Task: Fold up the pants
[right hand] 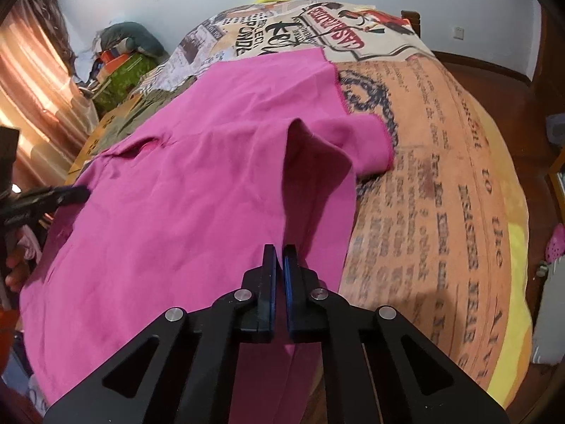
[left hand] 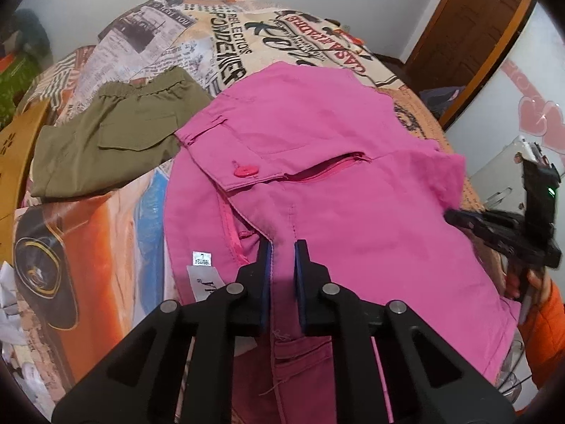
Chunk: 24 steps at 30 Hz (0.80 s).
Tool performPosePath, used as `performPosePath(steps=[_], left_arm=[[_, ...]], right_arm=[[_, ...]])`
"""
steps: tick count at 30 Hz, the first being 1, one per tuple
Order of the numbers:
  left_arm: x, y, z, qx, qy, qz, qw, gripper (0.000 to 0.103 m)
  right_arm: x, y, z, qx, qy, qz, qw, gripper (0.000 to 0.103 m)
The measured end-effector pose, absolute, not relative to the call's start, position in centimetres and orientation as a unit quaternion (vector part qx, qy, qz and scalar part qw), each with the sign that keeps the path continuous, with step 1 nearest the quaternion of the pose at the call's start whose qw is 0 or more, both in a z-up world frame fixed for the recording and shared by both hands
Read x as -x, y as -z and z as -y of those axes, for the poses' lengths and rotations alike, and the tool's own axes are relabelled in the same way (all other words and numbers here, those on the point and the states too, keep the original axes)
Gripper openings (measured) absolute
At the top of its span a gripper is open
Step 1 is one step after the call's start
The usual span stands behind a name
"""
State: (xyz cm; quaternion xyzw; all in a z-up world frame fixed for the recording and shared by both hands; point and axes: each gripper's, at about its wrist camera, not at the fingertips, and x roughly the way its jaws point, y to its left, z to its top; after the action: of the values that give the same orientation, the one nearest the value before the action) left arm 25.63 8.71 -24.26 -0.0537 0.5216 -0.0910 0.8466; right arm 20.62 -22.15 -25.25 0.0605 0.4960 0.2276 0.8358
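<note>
Pink pants (left hand: 335,183) lie spread on the printed bedspread (left hand: 226,46), with a pink button (left hand: 246,170) and open zipper on top. My left gripper (left hand: 282,247) is shut on a raised fold of the pants at the waist end. In the right wrist view the pink pants (right hand: 183,183) fill the middle, and my right gripper (right hand: 279,251) is shut on a lifted ridge of the cloth near a leg end. The right gripper also shows at the right edge of the left wrist view (left hand: 455,217). The left gripper shows at the left edge of the right wrist view (right hand: 79,192).
Folded olive-green pants (left hand: 106,137) lie on the bed left of the pink ones. A brown wooden board (left hand: 14,162) stands at the bed's left edge. A door (left hand: 469,39) is at the back right. Piled bags and boxes (right hand: 120,67) sit beside the bed.
</note>
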Motion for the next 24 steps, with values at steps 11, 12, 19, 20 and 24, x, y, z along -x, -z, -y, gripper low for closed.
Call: performPosePath(steps=[11, 12, 19, 20, 24], left_arm=[[-25.9, 24.3, -10.6, 0.072, 0.095, -0.544, 0.831, 0.014], [-25.7, 23.8, -10.7, 0.067, 0.095, -0.541, 0.833, 0.014], [-27.2, 21.2, -12.3, 0.054, 0.075, -0.516, 0.851, 0.014], [-27.7, 21.2, -12.6, 0.056, 0.071, -0.516, 0.852, 0.015], [-30.5, 21.7, -13.4, 0.070, 0.057, -0.515, 0.853, 0.033]], right_arm=[[-19.2, 24.3, 22.2, -0.093, -0.219, -0.503, 0.831, 0.004], [-19.2, 24.1, 22.4, -0.099, -0.217, -0.502, 0.831, 0.005], [-21.7, 20.7, 24.9, -0.092, -0.179, -0.457, 0.866, 0.014], [-22.4, 20.4, 25.1, -0.091, -0.172, -0.451, 0.871, 0.021], [-24.7, 20.3, 25.1, -0.080, -0.158, -0.435, 0.883, 0.034]])
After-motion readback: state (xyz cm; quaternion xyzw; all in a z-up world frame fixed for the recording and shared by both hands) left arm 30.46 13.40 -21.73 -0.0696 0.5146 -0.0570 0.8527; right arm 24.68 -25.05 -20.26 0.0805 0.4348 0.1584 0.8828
